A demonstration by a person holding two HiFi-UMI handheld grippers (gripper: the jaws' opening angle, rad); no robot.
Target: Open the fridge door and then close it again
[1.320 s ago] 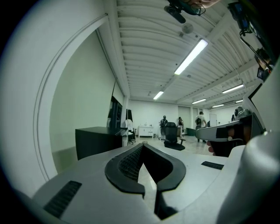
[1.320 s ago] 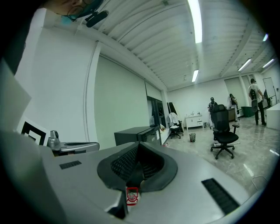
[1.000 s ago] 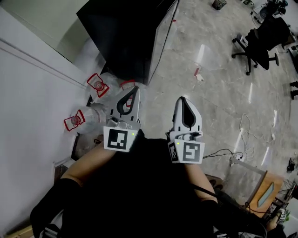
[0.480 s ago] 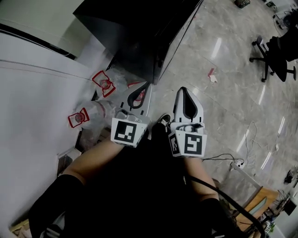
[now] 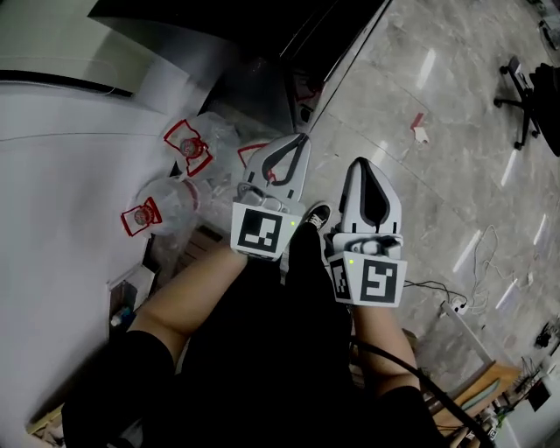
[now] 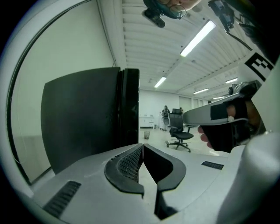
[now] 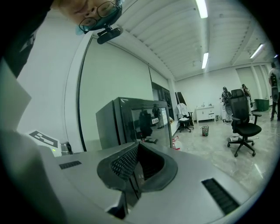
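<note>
Head view: left gripper (image 5: 297,144) and right gripper (image 5: 362,168) held low over the floor (image 5: 437,157), both short of the black fridge (image 5: 254,44) ahead, touching nothing. Judged: opening not begun; open and close both remain.

Left gripper view: jaws together, empty. Shows only the fridge's side panel (image 6: 81,122).

Right gripper view: jaws together, empty. Shows the glass door (image 7: 144,118), apparently shut.

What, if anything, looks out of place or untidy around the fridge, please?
Clear plastic jugs with red handles are crammed into the gap between the white wall and the black fridge, a cluttered spot. A small red-and-white scrap lies loose on the floor. Nothing looks spilled or damaged.
</note>
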